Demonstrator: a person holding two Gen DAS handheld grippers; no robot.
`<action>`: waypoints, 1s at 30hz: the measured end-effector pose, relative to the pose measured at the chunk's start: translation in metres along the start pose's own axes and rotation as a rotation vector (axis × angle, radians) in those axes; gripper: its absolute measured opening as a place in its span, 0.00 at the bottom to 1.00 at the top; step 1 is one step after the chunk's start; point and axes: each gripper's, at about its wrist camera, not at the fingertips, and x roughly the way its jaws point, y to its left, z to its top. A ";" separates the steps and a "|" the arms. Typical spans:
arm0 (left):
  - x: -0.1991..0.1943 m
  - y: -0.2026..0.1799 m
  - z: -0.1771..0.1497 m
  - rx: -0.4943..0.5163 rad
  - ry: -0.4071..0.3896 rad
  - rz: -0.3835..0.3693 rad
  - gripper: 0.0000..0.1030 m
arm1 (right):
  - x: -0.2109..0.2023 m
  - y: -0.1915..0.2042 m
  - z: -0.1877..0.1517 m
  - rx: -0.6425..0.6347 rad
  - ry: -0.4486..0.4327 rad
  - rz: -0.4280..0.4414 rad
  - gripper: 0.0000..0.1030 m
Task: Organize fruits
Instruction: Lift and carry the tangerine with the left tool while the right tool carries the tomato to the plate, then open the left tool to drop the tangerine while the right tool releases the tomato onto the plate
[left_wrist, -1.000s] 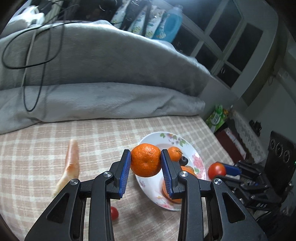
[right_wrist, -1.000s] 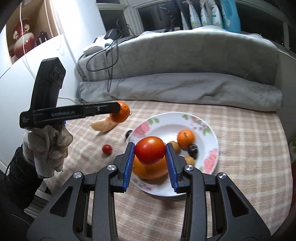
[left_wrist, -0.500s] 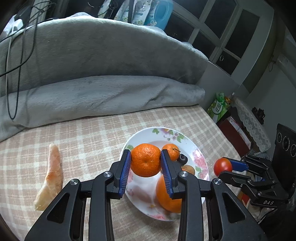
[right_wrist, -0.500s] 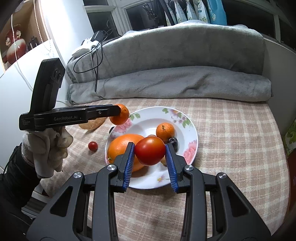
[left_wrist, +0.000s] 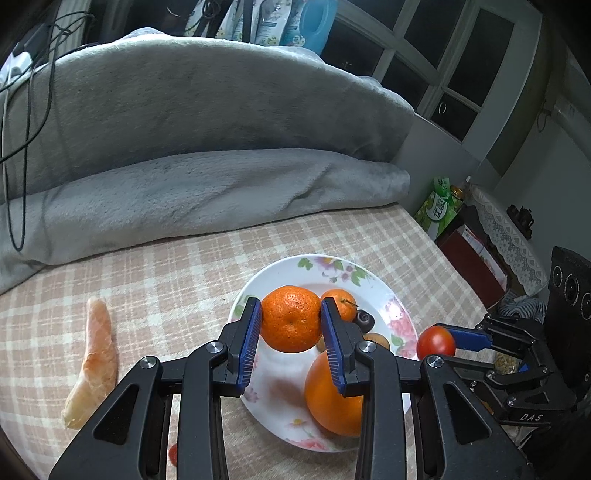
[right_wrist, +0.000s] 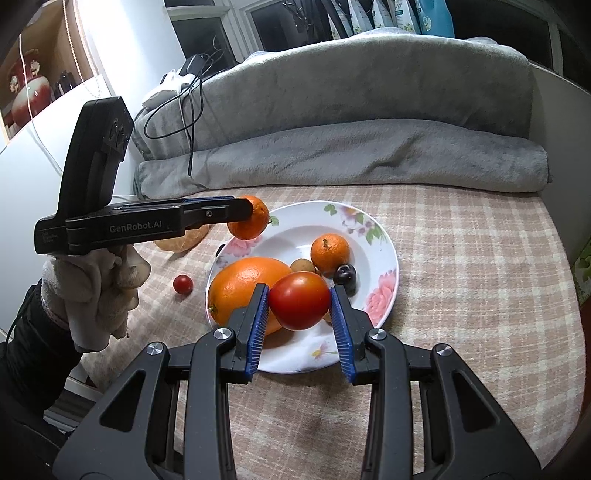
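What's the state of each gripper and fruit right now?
left gripper: shut on mandarin, over the plate
right gripper: shut on tomato, over the plate's near side
large orange: lying on plate
small mandarin: on plate
cherry tomato: on cloth, off plate

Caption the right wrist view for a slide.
Right gripper holds a tomato over the floral plate; left gripper brings a mandarin.
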 end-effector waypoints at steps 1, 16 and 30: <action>0.000 0.000 0.000 0.001 0.000 0.000 0.31 | 0.001 0.001 0.000 -0.001 0.001 0.000 0.34; -0.003 -0.003 0.003 0.010 -0.009 0.001 0.32 | 0.004 0.002 0.001 -0.015 0.006 -0.012 0.34; -0.017 -0.007 0.007 0.026 -0.052 0.008 0.51 | -0.007 0.008 0.003 -0.033 -0.037 -0.041 0.73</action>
